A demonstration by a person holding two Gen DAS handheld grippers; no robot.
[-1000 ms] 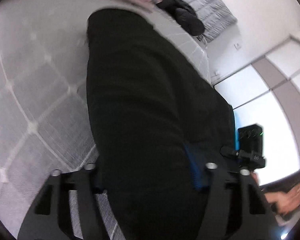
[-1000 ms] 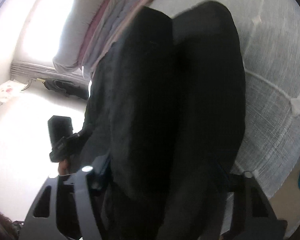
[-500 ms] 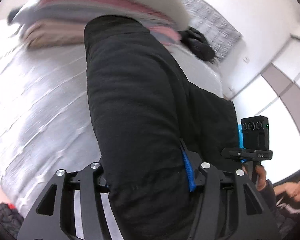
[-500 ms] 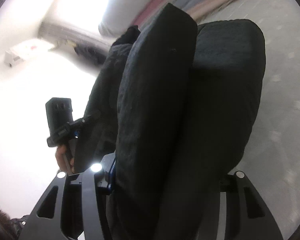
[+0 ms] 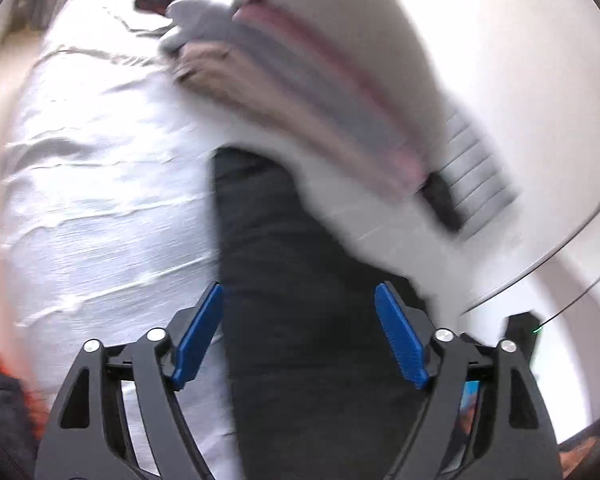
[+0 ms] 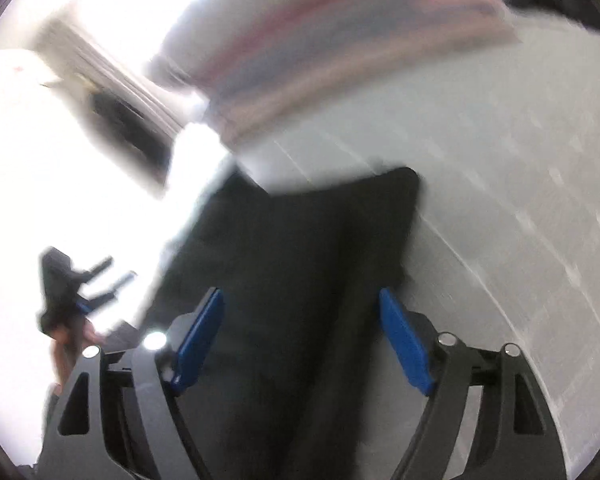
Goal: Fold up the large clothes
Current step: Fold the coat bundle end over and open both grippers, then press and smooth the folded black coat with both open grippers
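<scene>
A folded black garment (image 5: 300,280) lies on the pale quilted bed (image 5: 100,200), blurred by motion. My left gripper (image 5: 300,336) straddles its near end. The jaws are opening, and the blue pads (image 5: 198,336) stand wide and clear of the cloth. In the right wrist view the same black garment (image 6: 300,280) runs between the fingers of my right gripper (image 6: 300,340). Those jaws are opening too, with the pads (image 6: 404,344) off the fabric. The left gripper (image 6: 60,292), held by a hand, shows at the left of that view.
A stack of folded clothes (image 5: 300,72) in pink, grey and beige sits on the bed just beyond the black garment, also seen as the stack (image 6: 340,40). A dark item (image 5: 440,200) lies by the grey headboard. The bed (image 6: 500,160) stretches off to the right.
Both grippers were shut on the black garment; now their jaws have spread and let it go. Both views have swung towards the stack of folded clothes, and the garment rests on the bed.
</scene>
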